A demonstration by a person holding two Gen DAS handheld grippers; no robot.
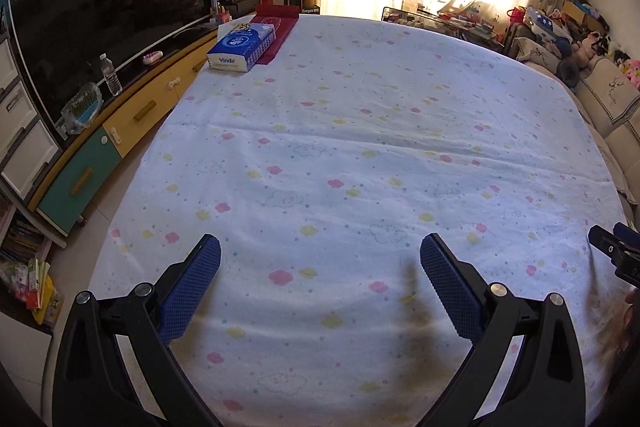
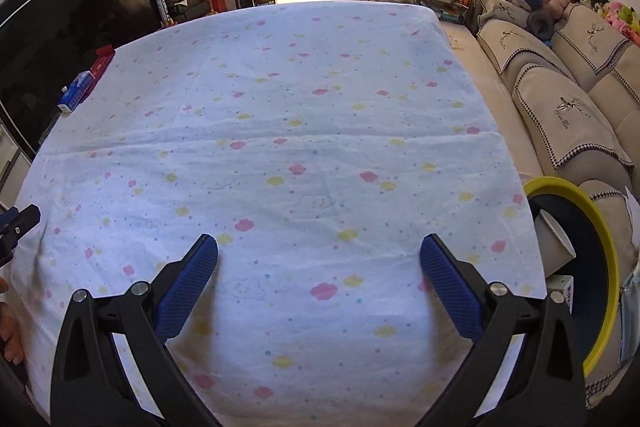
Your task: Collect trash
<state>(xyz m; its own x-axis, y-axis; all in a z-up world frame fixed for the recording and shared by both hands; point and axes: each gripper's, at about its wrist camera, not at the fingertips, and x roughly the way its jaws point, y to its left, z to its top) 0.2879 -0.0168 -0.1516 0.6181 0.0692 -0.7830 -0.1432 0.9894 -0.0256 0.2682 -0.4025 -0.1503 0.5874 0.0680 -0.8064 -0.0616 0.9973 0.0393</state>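
Note:
My left gripper (image 1: pixel 320 247) hangs open over the near part of a table covered by a white cloth with pink and yellow clouds (image 1: pixel 360 147); nothing sits between its blue pads. My right gripper (image 2: pixel 319 247) is open too, above the same cloth (image 2: pixel 280 127), also holding nothing. A bin with a yellow rim (image 2: pixel 600 239) stands at the table's right edge, beside the right gripper. Inside it lie a paper cup (image 2: pixel 554 239) and a small white box (image 2: pixel 562 289). No loose trash shows on the cloth.
A blue tissue box (image 1: pixel 242 49) and a red cloth (image 1: pixel 276 23) sit at the table's far left corner. A TV (image 1: pixel 100 27) on a low cabinet with a water bottle (image 1: pixel 111 75) runs along the left. A beige sofa (image 2: pixel 560 107) lines the right side.

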